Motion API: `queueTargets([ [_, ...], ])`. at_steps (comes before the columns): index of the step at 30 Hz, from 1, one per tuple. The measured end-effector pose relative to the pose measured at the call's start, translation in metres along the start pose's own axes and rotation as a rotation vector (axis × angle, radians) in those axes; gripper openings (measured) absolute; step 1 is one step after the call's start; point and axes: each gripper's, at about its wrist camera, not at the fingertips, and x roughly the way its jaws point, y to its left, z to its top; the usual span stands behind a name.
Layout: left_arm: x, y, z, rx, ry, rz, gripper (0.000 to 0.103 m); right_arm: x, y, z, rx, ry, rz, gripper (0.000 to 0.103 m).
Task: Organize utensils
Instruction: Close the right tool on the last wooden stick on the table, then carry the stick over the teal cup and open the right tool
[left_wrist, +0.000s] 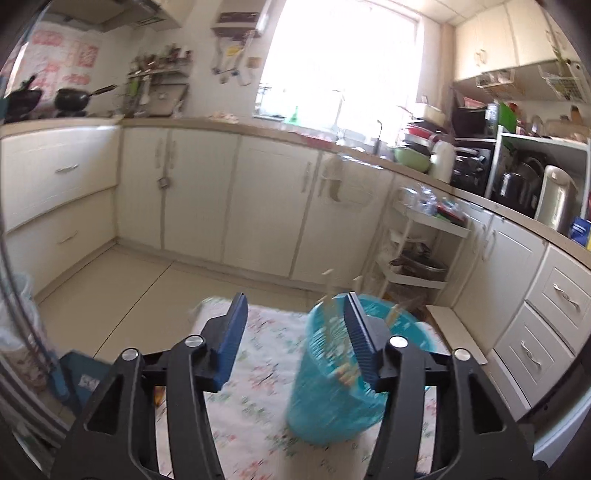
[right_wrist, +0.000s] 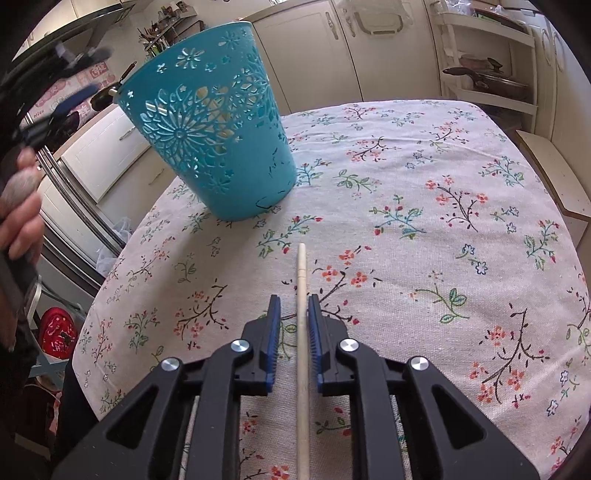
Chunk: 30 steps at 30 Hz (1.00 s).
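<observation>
Right gripper: narrow, pads flanking chopstick, grip unclear | chopstick: pale wood, slender, lower centre | basket: teal, floral cut-outs, upper left | left gripper: wide, empty

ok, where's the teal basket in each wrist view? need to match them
Left wrist: basket lower centre-right, blurred, its rim partly behind the left gripper's right finger.
Right wrist: basket upper left, tilted on the floral tablecloth, beyond the chopstick.
Shared landmark: the tablecloth; also the white tiered rack.
</observation>
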Motion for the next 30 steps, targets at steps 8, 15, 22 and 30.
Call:
queueTargets([
  [8, 0.026, 0.055, -0.092, -0.115, 0.298, 0.109, 0.061, 0.006, 0.037, -0.005, -0.192, 0.016, -0.234, 0.010],
  [15, 0.038, 0.054, -0.127, -0.087, 0.383, 0.098, 0.072, -0.019, 0.011, 0.002, 0.005, 0.018, 0.007, 0.006],
  [22, 0.039, 0.054, -0.126, -0.102, 0.390, 0.099, 0.073, -0.093, 0.013, 0.046, 0.103, -0.205, 0.288, 0.006],
  [30, 0.045, 0.050, -0.124, -0.091, 0.401, 0.100, 0.076, -0.124, 0.054, 0.143, 0.084, -0.442, 0.384, 0.006],
])
